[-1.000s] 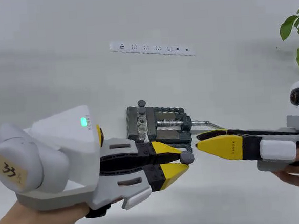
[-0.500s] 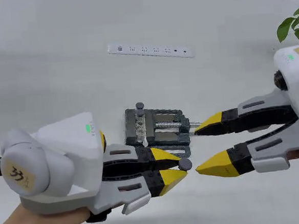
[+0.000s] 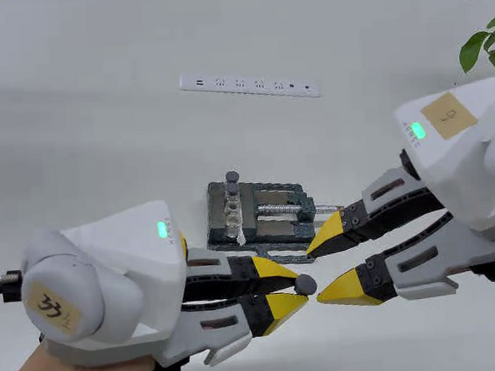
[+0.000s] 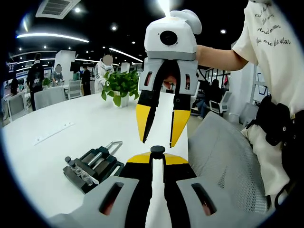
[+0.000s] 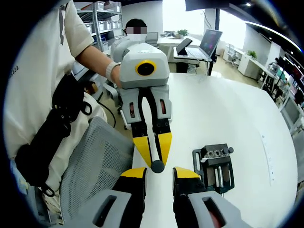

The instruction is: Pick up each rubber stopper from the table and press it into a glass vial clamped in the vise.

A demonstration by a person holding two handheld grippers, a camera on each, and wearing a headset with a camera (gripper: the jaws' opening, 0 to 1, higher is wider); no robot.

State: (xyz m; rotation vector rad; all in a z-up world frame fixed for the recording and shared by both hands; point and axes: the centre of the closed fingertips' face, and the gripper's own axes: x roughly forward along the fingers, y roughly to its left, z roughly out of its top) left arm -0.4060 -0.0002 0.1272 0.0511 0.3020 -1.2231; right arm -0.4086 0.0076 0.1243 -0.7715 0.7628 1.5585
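Head view: looking forward and down, close over the table, taking in the vise mid-frame. Left gripper view: facing the right gripper head-on, very near. Right gripper view: facing the left gripper likewise. Sharing across all three: vise, table, rubber stopper.

Bright, sharp views; fisheye-warped edges.
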